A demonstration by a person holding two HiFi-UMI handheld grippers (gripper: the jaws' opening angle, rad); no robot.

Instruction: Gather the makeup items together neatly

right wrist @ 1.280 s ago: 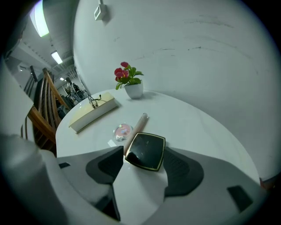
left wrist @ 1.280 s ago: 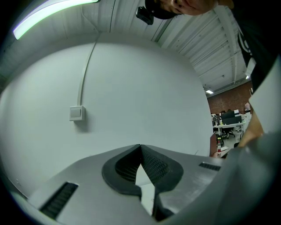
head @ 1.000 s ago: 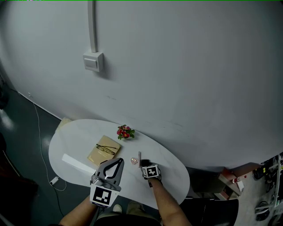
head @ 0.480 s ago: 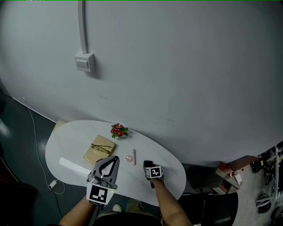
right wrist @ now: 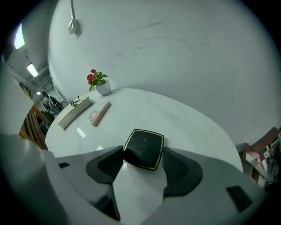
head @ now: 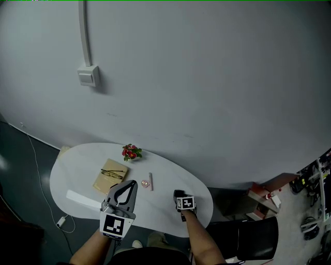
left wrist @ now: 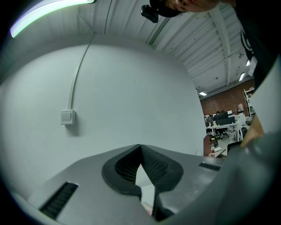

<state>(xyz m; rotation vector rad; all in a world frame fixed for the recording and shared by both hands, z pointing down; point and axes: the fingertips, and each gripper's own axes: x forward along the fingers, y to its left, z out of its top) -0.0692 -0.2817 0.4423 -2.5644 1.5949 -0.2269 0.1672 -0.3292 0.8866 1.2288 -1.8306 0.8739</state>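
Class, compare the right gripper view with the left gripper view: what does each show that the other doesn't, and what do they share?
Only the right gripper view: a black compact clamped between the right gripper's jaws, and beyond it a pink stick, a book and a potted flower. Only the left gripper view: the left gripper's shut, empty jaws aimed upward, a ceiling light and distant office desks. Both: the grey wall and its wall switch.

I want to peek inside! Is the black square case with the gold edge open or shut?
Shut. The black square gold-edged case lies flat, lid down, no inside showing.
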